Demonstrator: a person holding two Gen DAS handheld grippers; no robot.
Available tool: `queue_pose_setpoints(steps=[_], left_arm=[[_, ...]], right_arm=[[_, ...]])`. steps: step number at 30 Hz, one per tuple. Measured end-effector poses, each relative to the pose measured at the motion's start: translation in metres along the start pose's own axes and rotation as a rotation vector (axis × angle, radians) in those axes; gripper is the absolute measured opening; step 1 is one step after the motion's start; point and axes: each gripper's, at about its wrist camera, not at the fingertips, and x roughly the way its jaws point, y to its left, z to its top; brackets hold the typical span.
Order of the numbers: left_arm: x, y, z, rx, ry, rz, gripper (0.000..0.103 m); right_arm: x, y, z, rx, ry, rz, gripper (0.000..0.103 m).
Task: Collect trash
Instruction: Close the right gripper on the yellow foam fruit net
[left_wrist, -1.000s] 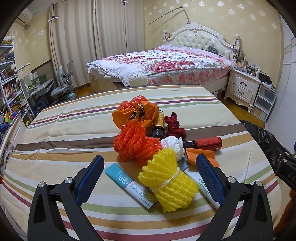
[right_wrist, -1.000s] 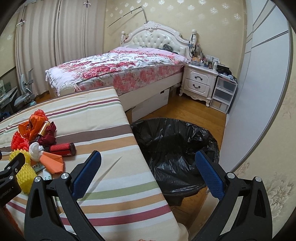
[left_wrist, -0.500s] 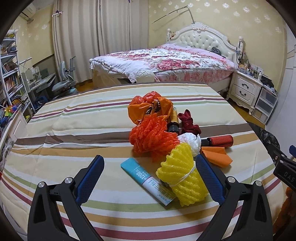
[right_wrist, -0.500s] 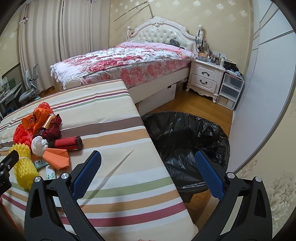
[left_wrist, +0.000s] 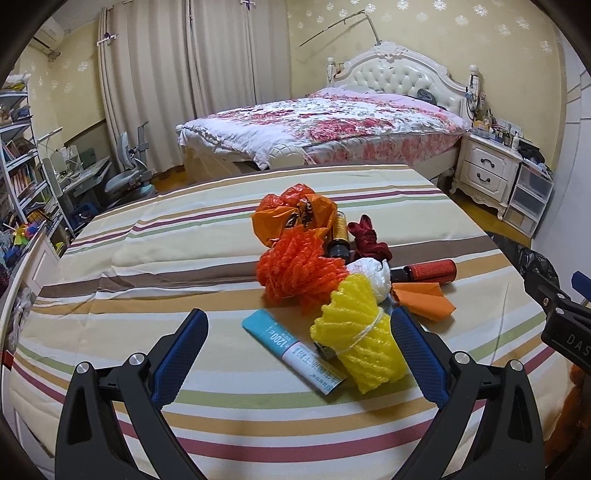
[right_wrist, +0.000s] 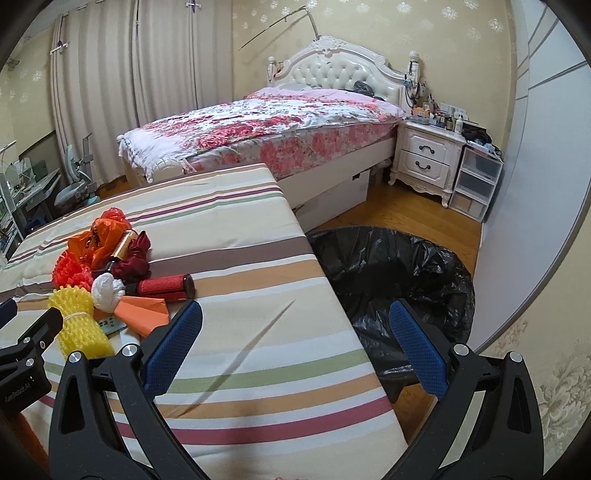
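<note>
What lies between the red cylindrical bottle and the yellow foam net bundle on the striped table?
In both wrist views, the crumpled white plastic wad lies between the red cylindrical bottle and yellow foam net bundle.

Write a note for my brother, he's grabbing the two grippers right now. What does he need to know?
Left gripper: open, empty, low over the striped cover, aimed at the blue-and-white tube and the yellow foam net.
Right gripper: open, empty, near the cover's edge, facing the black-lined bin on the floor.
Trash pile: orange foam net, orange plastic bag, white wad, red cylinder, orange paper, dark bottle, red cloth.
Done: nothing picked up; bin looks empty where visible.
Left: carry every piece to the bin.
</note>
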Motion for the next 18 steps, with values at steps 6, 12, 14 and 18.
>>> queue_pose_setpoints(steps=[6, 12, 14, 18], left_arm=[[-0.003, 0.041, -0.008, -0.047, 0.009, 0.061, 0.096], [0.0, 0.088, -0.017, -0.115, 0.027, 0.128, 0.096], [0.0, 0.103, -0.02, -0.137, 0.03, 0.15, 0.096], [-0.003, 0.123, -0.027, -0.154, 0.025, 0.192, 0.096]], right_arm=[[-0.007, 0.03, 0.002, -0.066, -0.001, 0.064, 0.099], [-0.013, 0.071, 0.002, -0.157, 0.007, 0.137, 0.092], [-0.015, 0.085, 0.002, -0.182, 0.019, 0.173, 0.084], [-0.02, 0.114, -0.002, -0.243, 0.029, 0.222, 0.08]])
